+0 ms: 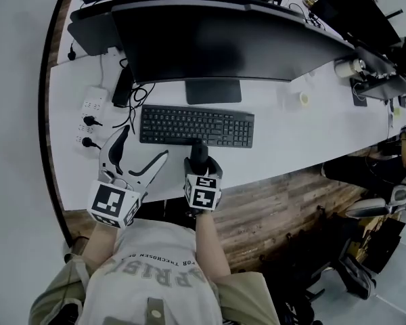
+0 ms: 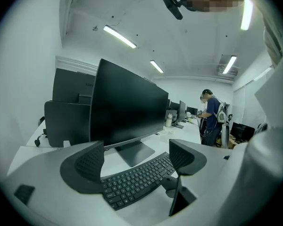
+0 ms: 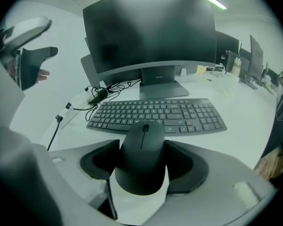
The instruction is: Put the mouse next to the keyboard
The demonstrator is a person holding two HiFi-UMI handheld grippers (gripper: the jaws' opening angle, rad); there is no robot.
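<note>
Grips the mouse [image 3: 144, 145] by both flanks in the right tongs [image 3: 142, 160], down on the bench [image 1: 291, 131] just in front of the keyboard [image 1: 196, 126], probably for a shift to the keyboard's side. Holds the left tongs [image 2: 137, 161] spread wide and empty, front-left of the keyboard, clear of the work.

Clamps the right hand-held gripper [image 1: 203, 164] on the mouse [image 3: 142, 159], one pad pressed to each flank, jaws set wide to take it. Reaches straight ahead from the chest with the bare right forearm [image 1: 208, 242]. Holds the left hand-held gripper [image 1: 146, 141] just beside the right one, angled forward and inward, jaws spread wide with nothing between them. Carries both with the marker cubes [image 1: 112, 204] turned up.
</note>
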